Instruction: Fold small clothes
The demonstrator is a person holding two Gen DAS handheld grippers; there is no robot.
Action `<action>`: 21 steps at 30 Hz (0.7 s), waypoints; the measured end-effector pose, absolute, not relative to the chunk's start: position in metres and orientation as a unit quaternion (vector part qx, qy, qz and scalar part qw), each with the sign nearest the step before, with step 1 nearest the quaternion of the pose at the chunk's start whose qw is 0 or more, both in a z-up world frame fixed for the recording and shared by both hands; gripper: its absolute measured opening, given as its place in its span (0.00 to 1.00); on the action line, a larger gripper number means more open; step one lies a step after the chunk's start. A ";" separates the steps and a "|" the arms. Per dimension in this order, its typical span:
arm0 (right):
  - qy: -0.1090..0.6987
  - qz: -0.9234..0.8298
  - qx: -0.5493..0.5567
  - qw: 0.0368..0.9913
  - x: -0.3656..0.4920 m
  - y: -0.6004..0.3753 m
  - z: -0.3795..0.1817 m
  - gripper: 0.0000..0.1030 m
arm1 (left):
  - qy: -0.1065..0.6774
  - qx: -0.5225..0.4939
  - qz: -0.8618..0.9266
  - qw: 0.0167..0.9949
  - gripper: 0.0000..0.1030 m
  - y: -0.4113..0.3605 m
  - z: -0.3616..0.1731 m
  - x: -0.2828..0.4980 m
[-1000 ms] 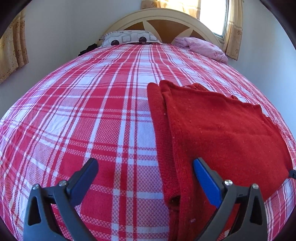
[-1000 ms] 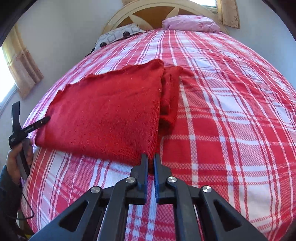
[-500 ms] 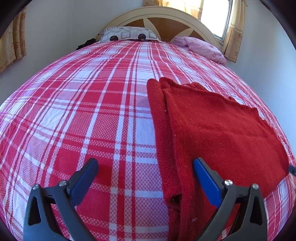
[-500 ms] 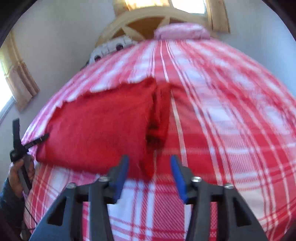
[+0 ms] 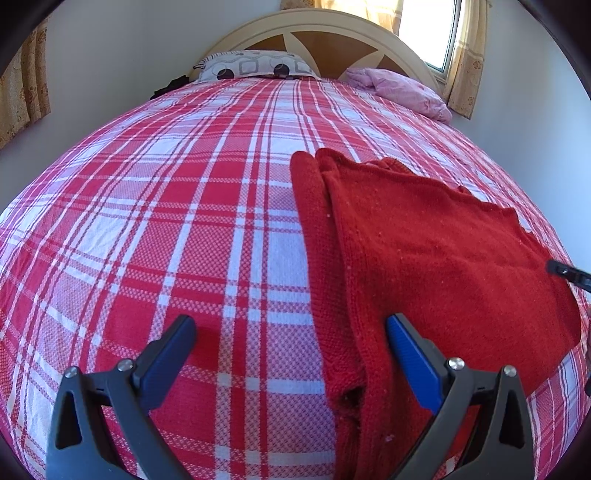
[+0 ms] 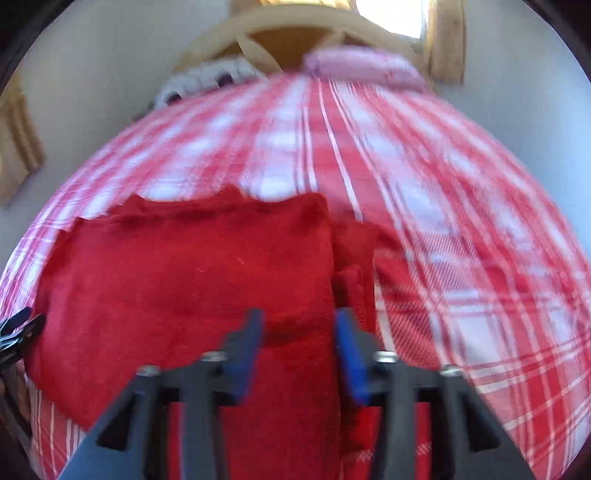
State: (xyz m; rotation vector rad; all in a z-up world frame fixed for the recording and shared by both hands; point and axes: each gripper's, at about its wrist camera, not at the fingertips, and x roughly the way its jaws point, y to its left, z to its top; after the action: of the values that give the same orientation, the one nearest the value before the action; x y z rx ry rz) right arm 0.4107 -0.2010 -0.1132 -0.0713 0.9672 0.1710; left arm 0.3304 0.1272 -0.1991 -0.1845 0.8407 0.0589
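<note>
Bedroom, plaid bedspread (image 5: pixel 192 236) in red and white filling both views, headboard (image 5: pixel 321 33) at 12 o'clock, patterned pillow (image 5: pixel 255 66) and pink pillow (image 5: pixel 402 92) up against it, curtained window (image 5: pixel 428 29) at 1 o'clock.

Red sweater (image 5: pixel 443 258) lies flat on the bed, already folded into a rough rectangle; in my left wrist view it fills the 3 to 5 o'clock side, with a narrower folded strip, probably a sleeve, running along its left edge.

Left gripper (image 5: pixel 291 347): fingers (image 5: pixel 410 354) wide apart, nothing between them but bedspread and the sweater's edge strip, one finger over the sweater, one over plaid. No contact that I can see.

Right gripper (image 6: pixel 299 343): view is motion-blurred. Its fingers have just been closing from a wider gap and now stand partly apart. They sit over the near part of the sweater (image 6: pixel 184 280), roughly at the seam between main panel and side strip. Whether fabric is pinched I can't tell; it looks like hovering above the cloth.

Step, my read: regrasp for the next fold. To do it well I'd bring the right fingers down on the near edge and catch all layers, not just the top one. The left should take the matching corner. Then lift both evenly so the strip doesn't slide out, and carry toward 12 o'clock.

Writing or brands: none readable. The sweater shows no label.
</note>
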 end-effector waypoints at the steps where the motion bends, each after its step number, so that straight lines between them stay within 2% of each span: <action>1: 0.465 0.075 -0.035 0.881 0.412 -0.204 -0.116 0.25 | 0.406 -0.092 0.027 0.909 1.00 0.128 -0.199 0.330; 4: 0.452 0.073 -0.039 0.888 0.403 -0.209 -0.117 0.20 | 0.400 -0.108 0.014 0.910 1.00 0.133 -0.198 0.328; 10: 0.446 0.070 -0.029 0.892 0.391 -0.226 -0.120 0.19 | 0.407 -0.086 0.022 0.909 1.00 0.129 -0.199 0.329; 21: 0.417 0.106 -0.022 0.903 0.316 -0.232 -0.094 0.23 | 0.408 -0.075 0.028 0.910 1.00 0.124 -0.199 0.330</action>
State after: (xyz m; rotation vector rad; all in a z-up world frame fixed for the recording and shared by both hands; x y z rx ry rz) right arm 0.3164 -0.2325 -0.0941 -0.0457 0.8618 0.2193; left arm 0.3299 0.1244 -0.1986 -0.1547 0.8412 0.0580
